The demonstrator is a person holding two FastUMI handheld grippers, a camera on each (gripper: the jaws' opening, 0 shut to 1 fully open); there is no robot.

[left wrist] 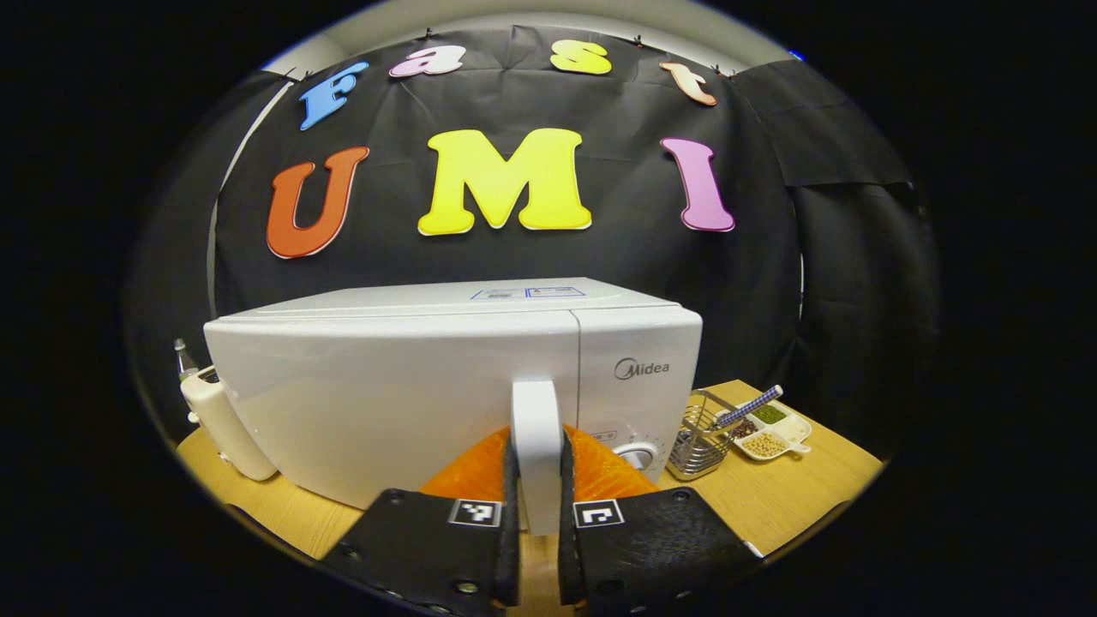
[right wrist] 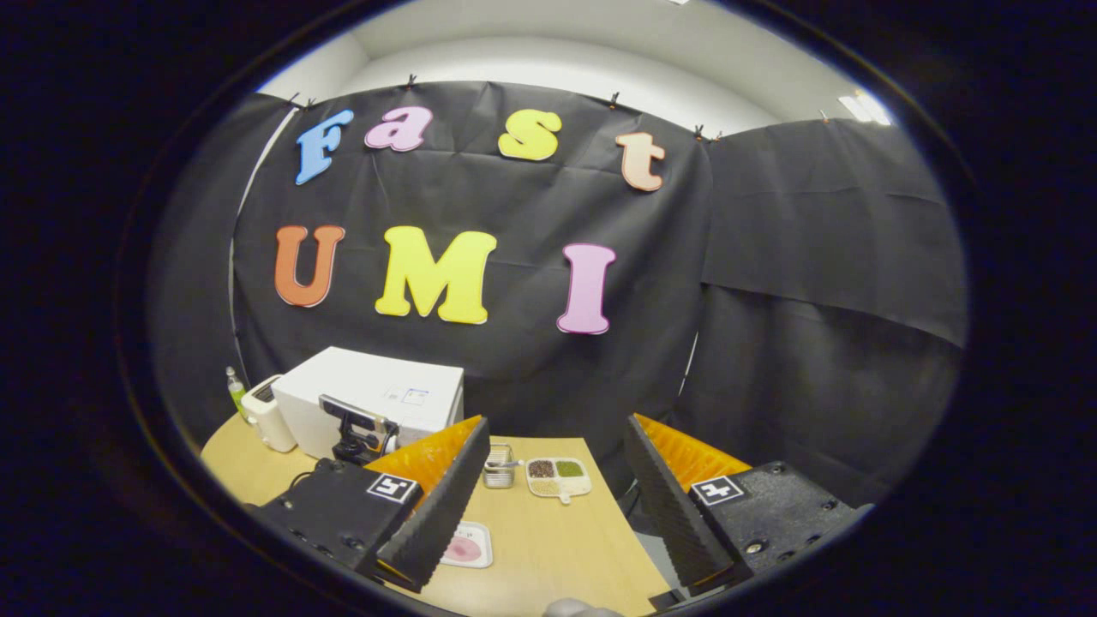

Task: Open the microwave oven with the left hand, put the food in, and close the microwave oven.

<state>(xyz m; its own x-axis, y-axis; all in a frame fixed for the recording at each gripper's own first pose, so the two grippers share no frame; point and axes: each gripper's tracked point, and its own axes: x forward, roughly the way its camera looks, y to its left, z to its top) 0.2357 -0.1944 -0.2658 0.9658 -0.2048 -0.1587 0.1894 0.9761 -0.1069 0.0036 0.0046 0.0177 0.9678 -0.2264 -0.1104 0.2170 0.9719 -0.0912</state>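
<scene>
The white microwave (left wrist: pixel 411 394) stands on the wooden table (left wrist: pixel 771 506) with its door closed. My left gripper (left wrist: pixel 537 446) is shut on the door's upright white handle (left wrist: pixel 535 407), one finger on each side. In the right gripper view the microwave (right wrist: pixel 386 390) sits at the far left with the left gripper (right wrist: pixel 360 433) in front of it. My right gripper (right wrist: pixel 557 428) hangs open above the table's near right part, with nothing between its fingers. A white square plate with pink food (right wrist: pixel 464 547) lies on the table, partly hidden behind its left finger.
A white appliance (left wrist: pixel 224 420) and a small bottle (left wrist: pixel 182 356) stand left of the microwave. To its right are a wire basket (left wrist: pixel 698 441) with a utensil and a white divided dish of beans (left wrist: pixel 771 433). The table's right edge (right wrist: pixel 630 540) is close.
</scene>
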